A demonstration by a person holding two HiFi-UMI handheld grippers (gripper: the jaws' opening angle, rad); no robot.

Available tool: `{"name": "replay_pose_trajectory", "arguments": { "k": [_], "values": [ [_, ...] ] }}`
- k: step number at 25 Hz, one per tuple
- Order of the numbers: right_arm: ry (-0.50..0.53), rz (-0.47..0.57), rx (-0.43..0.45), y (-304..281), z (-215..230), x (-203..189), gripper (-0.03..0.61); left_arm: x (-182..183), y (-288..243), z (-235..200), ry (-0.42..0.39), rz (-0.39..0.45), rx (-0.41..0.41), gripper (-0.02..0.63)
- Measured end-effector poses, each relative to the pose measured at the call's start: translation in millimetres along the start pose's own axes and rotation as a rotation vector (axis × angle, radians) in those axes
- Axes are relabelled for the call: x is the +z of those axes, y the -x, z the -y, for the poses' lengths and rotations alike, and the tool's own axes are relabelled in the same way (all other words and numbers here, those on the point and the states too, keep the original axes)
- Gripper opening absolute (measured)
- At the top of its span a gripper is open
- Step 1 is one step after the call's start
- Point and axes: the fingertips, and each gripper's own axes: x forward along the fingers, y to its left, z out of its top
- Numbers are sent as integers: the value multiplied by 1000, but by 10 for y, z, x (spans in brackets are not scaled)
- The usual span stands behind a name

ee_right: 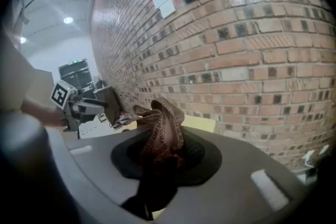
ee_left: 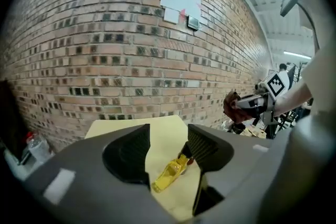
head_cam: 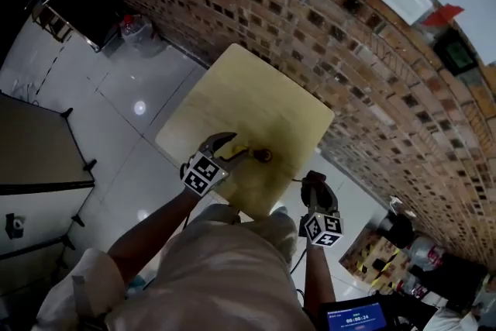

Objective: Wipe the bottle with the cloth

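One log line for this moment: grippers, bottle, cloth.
left gripper: open, empty | right gripper: shut on cloth | bottle: lying on table, unheld | cloth: off the bottle

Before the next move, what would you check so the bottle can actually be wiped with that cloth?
1. Crumpled reddish-brown cloth gripped: ok, the right gripper is shut on it.
2. Small yellow plastic bottle held steady: not ok, it lies on its side on the pale yellow table.
3. Left gripper ready to grasp: ok, its jaws stand apart above the bottle and do not touch it.
4. Cloth against the bottle: not ok, the cloth is off to the side, well apart from it.
5. Bottle's dark cap tight: cannot tell.
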Motion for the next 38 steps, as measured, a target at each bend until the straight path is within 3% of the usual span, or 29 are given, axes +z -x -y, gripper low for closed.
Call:
{"name": "replay_pose_trajectory", "arguments": {
  "k": [4, 8, 10, 14, 17, 20, 23, 28, 30, 32, 38],
  "values": [
    [51, 104, 85, 211, -77, 605, 91, -50, 265, 20, 11, 15, 105, 2],
    [68, 232, 203, 660, -320, 1144, 91, 31, 632, 17, 65, 25, 208, 8],
    [80, 262, 260, 892, -364, 1301, 91, 132, 741, 125, 51, 16, 239, 11],
    [121, 298, 363, 1308, -287, 1589, 91, 567, 725, 573, -93, -7, 177, 12],
    [114, 279, 465, 1596, -356, 1450, 91, 494, 901, 1097, -100, -61, 120, 12],
    [165, 273, 585, 1816, -537, 1318, 91, 247, 1109, 1516, 10, -84, 158, 12],
    [224, 293, 641, 2027, -481, 1360, 92, 263, 1134, 1942, 148, 32, 253, 12],
    [120, 288, 596, 2157, -132, 1269, 91, 159, 1124, 2514, 404, 182, 362, 12],
    [104, 301, 596, 2177, -152, 1299, 91, 183, 1114, 2633, 455, 216, 369, 11],
    [120, 310, 618, 2295, -215, 1299, 91, 240, 1134, 2780, 441, 224, 358, 12],
    [135, 321, 627, 2458, -213, 1364, 91, 568, 1369, 2865, 260, 235, 374, 12]
  ]
}}
